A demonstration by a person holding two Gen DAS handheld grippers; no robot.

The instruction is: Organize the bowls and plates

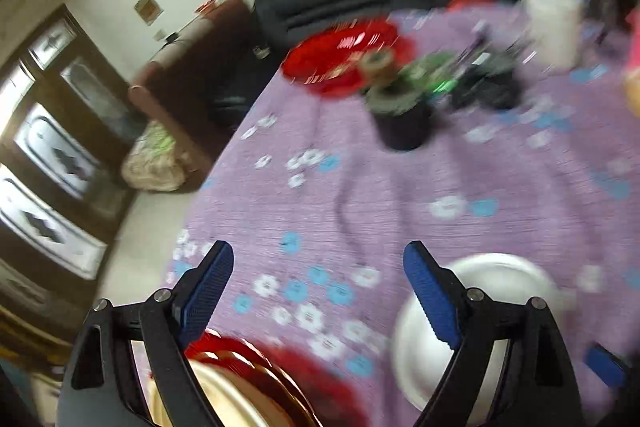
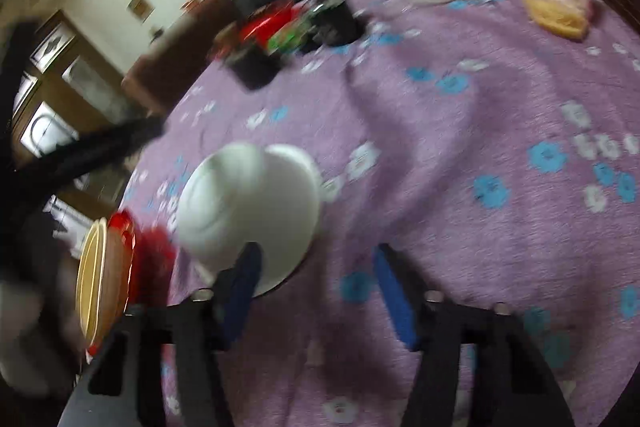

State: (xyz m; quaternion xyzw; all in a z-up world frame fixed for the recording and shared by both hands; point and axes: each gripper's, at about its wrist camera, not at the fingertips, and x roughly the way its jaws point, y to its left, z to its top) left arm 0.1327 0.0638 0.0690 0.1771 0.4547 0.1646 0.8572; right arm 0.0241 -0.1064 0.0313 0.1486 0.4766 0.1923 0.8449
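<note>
Covering the bench [image 2: 460,155], the purple cloth carries a white bowl [image 2: 248,203] lying mouth-down just ahead and left of the right gripper [image 2: 316,291], nearer it than the left gripper [image 1: 320,291]; red-and-gold plates [image 1: 256,379] sit under the left fingers. Both pairs stand apart, empty.

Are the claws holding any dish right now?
No. The left claw and right claw are both open, with only the purple flowered tablecloth between their fingers.
</note>
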